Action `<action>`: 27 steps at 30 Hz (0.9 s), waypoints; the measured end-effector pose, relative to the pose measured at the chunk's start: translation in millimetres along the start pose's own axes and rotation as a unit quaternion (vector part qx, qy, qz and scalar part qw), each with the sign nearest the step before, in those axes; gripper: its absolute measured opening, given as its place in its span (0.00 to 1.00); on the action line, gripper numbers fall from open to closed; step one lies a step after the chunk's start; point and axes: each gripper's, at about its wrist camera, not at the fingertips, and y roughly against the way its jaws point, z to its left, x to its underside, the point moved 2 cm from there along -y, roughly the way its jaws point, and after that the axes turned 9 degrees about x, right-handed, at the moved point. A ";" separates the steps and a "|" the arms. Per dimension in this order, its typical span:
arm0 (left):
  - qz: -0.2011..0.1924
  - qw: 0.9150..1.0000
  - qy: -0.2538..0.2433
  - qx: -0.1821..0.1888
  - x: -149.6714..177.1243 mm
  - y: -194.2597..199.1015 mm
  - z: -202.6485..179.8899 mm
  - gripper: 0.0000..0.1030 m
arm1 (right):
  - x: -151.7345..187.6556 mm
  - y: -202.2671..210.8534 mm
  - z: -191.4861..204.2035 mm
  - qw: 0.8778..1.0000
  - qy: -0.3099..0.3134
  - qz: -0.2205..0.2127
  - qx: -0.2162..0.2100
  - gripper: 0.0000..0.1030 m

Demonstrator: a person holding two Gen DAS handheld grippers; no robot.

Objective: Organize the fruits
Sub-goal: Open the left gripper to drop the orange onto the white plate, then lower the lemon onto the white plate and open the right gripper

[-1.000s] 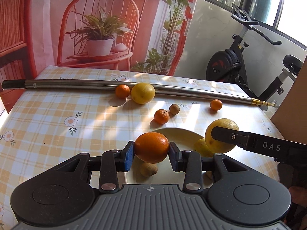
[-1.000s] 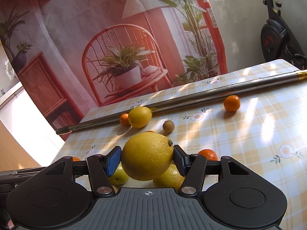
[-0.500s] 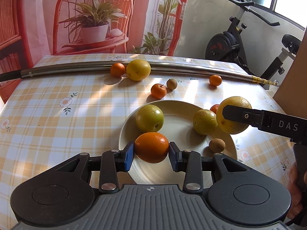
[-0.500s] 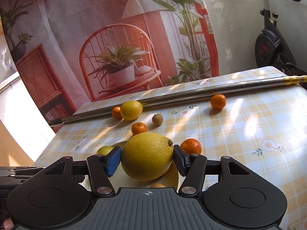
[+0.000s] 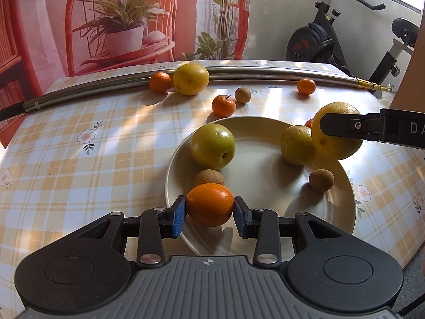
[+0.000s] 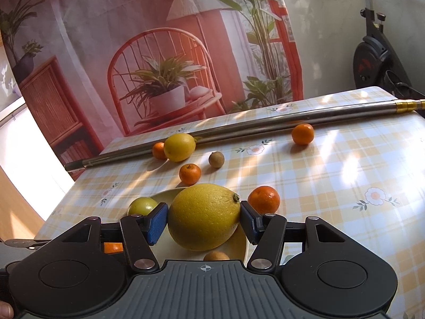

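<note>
My left gripper (image 5: pixel 209 214) is shut on an orange (image 5: pixel 210 204), held just over the near left rim of a cream plate (image 5: pixel 265 186). On the plate lie a green-yellow fruit (image 5: pixel 212 146), a smaller yellow one (image 5: pixel 298 145) and two small brown fruits (image 5: pixel 209 178) (image 5: pixel 321 180). My right gripper (image 6: pixel 204 220) is shut on a large yellow citrus (image 6: pixel 203 216), held over the plate's (image 6: pixel 164 195) far right rim; the left wrist view shows that citrus (image 5: pixel 337 133) under a dark finger (image 5: pixel 350 127).
Loose on the checked tablecloth (image 5: pixel 79 159): several small oranges (image 5: pixel 223 105) (image 5: pixel 160 82) (image 5: pixel 306 86), a big yellow citrus (image 5: pixel 190 79) and a brown fruit (image 5: pixel 242 95). A long metal pole (image 5: pixel 265 73) lies along the far edge. An exercise bike (image 5: pixel 332 40) stands beyond the table.
The left gripper has sunk toward the plate with the orange and tipped downward, so the plate's fruits have come into view. The right gripper with its citrus has barely moved.
</note>
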 end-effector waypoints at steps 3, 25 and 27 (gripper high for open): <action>-0.001 1.000 -0.006 -0.004 -1.2 -4.0 -0.1 0.39 | 0.0 -1.8 -3.5 1.000 -0.004 0.000 0.001 0.53; -0.059 0.998 0.029 0.005 -8.5 19.5 14.1 0.51 | 1.1 -1.8 10.4 1.000 0.022 0.010 -0.007 0.53; -0.070 0.997 0.040 -0.003 -10.2 25.8 20.1 0.50 | 2.4 -2.7 18.0 0.999 0.035 0.017 -0.011 0.53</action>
